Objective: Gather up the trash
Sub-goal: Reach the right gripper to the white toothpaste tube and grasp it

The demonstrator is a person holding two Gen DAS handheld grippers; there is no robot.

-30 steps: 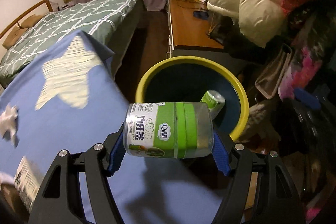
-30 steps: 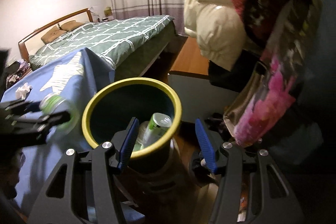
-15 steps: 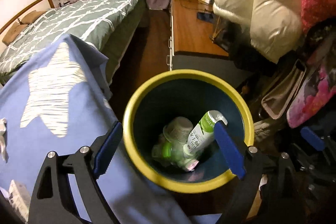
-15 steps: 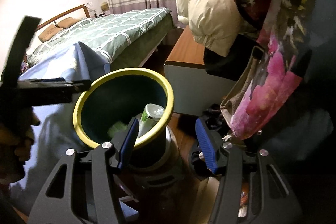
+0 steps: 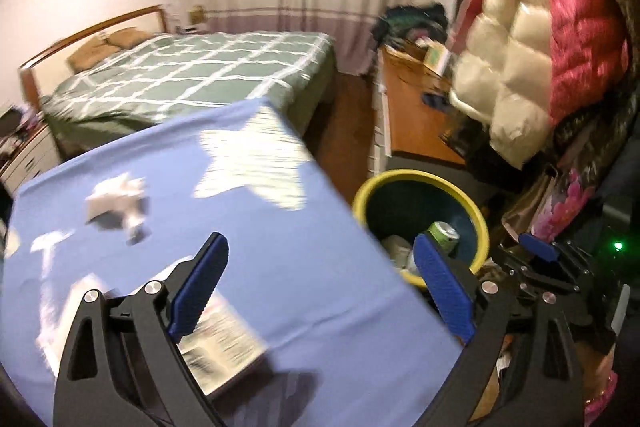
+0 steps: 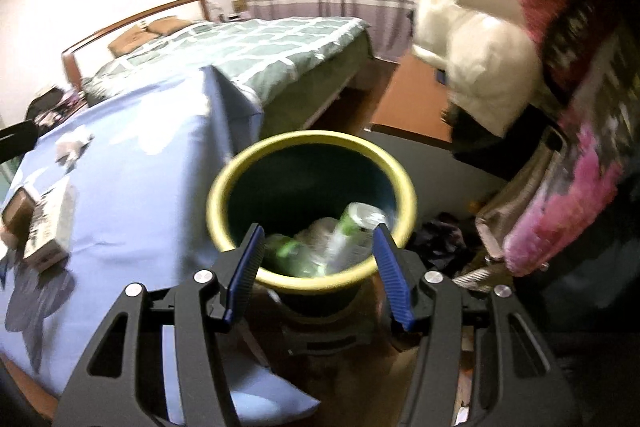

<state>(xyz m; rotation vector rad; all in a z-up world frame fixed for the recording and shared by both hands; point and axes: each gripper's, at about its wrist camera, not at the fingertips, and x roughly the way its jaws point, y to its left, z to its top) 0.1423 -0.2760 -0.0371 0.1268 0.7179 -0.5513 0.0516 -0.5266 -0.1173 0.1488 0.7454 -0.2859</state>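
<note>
A dark bin with a yellow rim [image 5: 480, 223] [image 6: 224, 187] stands on the floor beside the blue-clothed table [image 5: 280, 227] [image 6: 140, 187]. Inside lie a green can [image 5: 442, 233] [image 6: 360, 223], a green-labelled jar [image 6: 288, 247] and other trash. My left gripper [image 5: 320, 267] hovers over the table's right edge, its jaws opening with nothing between them. A crumpled white tissue [image 5: 116, 203] [image 6: 72, 147] and a printed carton [image 5: 224, 343] [image 6: 52, 227] lie on the cloth. My right gripper [image 6: 318, 263] is open and empty above the bin's near rim.
A bed with a green checked cover [image 5: 192, 75] stands behind the table. A wooden desk [image 5: 416, 119] lies past the bin. Puffy jackets [image 5: 520, 67] and a floral bag [image 6: 560, 195] hang at the right. A brown box [image 6: 18, 211] sits at the table's left edge.
My left gripper let the green-labelled jar fall into the bin, spread its jaws, then swung left and up over the table. The right gripper shifted over the bin.
</note>
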